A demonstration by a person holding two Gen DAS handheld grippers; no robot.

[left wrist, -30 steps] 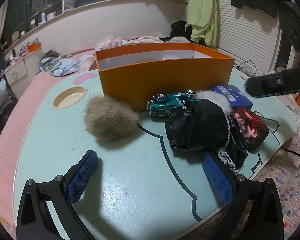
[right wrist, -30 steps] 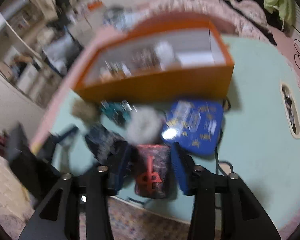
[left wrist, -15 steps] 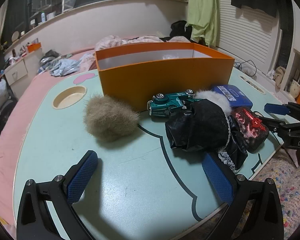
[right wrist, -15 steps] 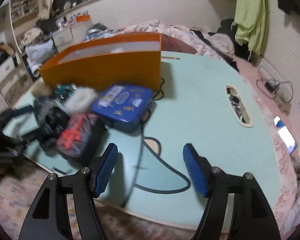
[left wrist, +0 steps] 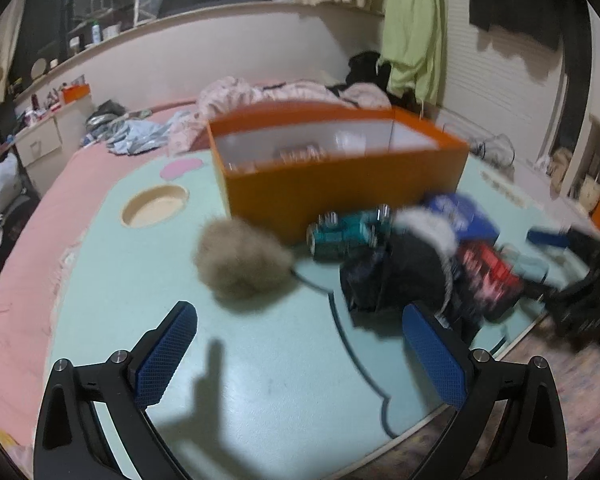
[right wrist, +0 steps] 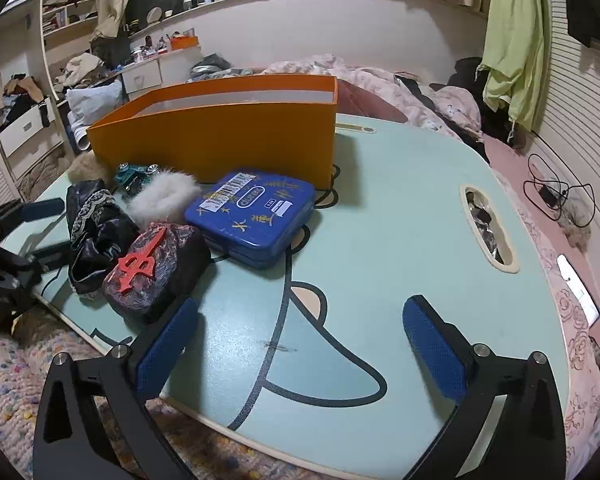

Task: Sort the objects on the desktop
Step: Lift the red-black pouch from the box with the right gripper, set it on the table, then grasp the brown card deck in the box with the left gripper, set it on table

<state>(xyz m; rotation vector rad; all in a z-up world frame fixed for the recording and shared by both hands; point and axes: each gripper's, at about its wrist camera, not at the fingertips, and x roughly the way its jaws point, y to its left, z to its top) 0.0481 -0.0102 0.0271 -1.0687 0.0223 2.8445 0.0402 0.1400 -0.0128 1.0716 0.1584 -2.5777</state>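
An orange box (left wrist: pixel 340 184) (right wrist: pixel 220 136) stands on the pale green table (left wrist: pixel 260 380) (right wrist: pixel 380 240). In front of it lie a brown fur ball (left wrist: pixel 240 264), a teal toy car (left wrist: pixel 344 232) (right wrist: pixel 134 174), a white fur piece (right wrist: pixel 164 198), a black lace pouch (left wrist: pixel 392 280) (right wrist: pixel 92 232), a red-patterned pouch (left wrist: pixel 488 280) (right wrist: pixel 152 268) and a blue tin (right wrist: pixel 252 212). My left gripper (left wrist: pixel 300 348) is open and empty, just short of the fur ball. My right gripper (right wrist: pixel 300 344) is open and empty over bare table, right of the red-patterned pouch.
A round cup hole (left wrist: pixel 154 210) lies left of the box; an oval slot (right wrist: pixel 488 232) lies near the table's right edge. A bed with heaped clothes (right wrist: pixel 380 80) lies behind. A patterned rug (right wrist: pixel 20 368) lies below the table's near edge.
My left gripper has risen and tilted, so the box's inside now shows; its view is blurred. My right gripper swung from above the pile down to the table's near right side.
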